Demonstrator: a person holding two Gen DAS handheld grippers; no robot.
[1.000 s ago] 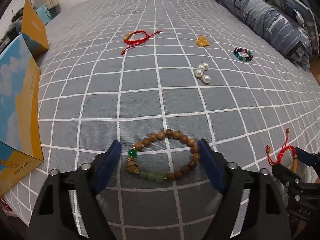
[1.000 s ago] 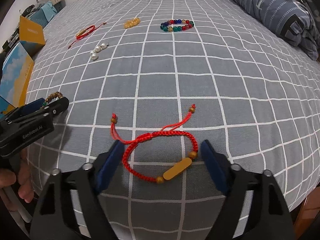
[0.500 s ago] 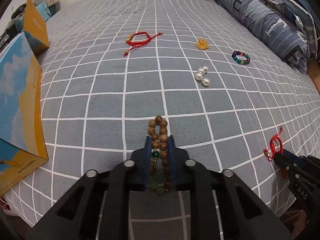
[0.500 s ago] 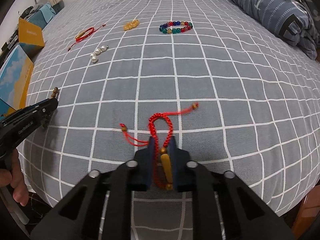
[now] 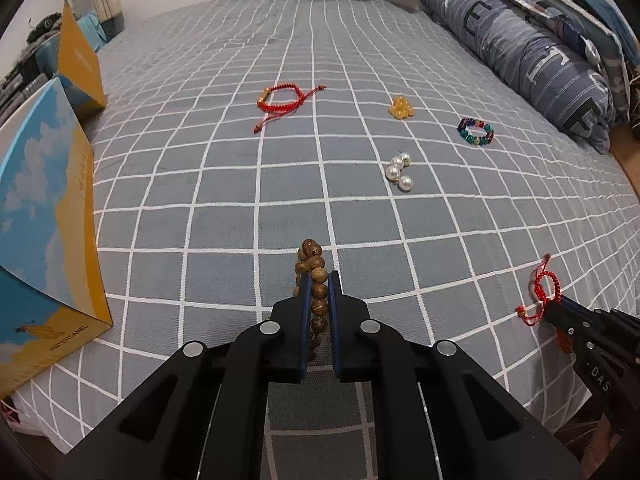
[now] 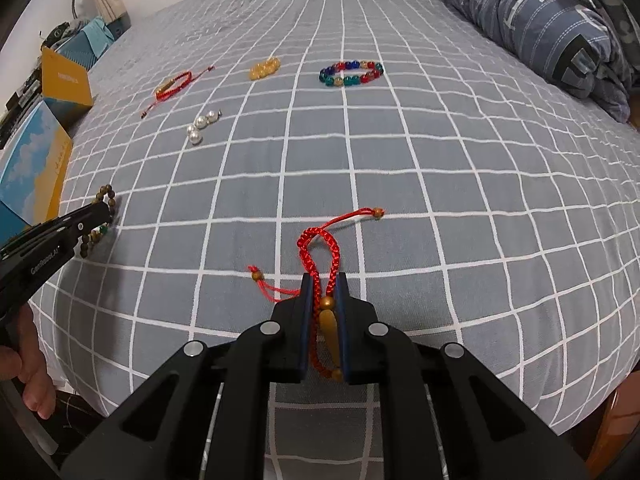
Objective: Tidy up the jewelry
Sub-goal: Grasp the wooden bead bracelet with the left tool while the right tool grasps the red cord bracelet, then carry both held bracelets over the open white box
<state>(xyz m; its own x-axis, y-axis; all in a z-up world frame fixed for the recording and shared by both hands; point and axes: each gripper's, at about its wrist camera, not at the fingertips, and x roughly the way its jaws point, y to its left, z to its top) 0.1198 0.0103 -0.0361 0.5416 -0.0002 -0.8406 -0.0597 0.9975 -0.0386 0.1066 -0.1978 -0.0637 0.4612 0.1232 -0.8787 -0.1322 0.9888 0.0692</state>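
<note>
Both tongs, apart a second ago, have since closed — our left gripper (image 5: pixel 319 280) is clamped on the wooden bead bracelet (image 5: pixel 314 276), our right gripper (image 6: pixel 325 286) on the red cord bracelet (image 6: pixel 322 256). Both bracelets are squeezed narrow at the near edge of the checked bedspread (image 5: pixel 224 184); pearls (image 5: pixel 399 170) lie well beyond.

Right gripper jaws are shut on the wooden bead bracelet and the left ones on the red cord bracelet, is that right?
No, swapped. The right wrist view shows the right gripper shut on the red cord bracelet; the left wrist view shows the left gripper shut on the wooden bead bracelet.
</note>
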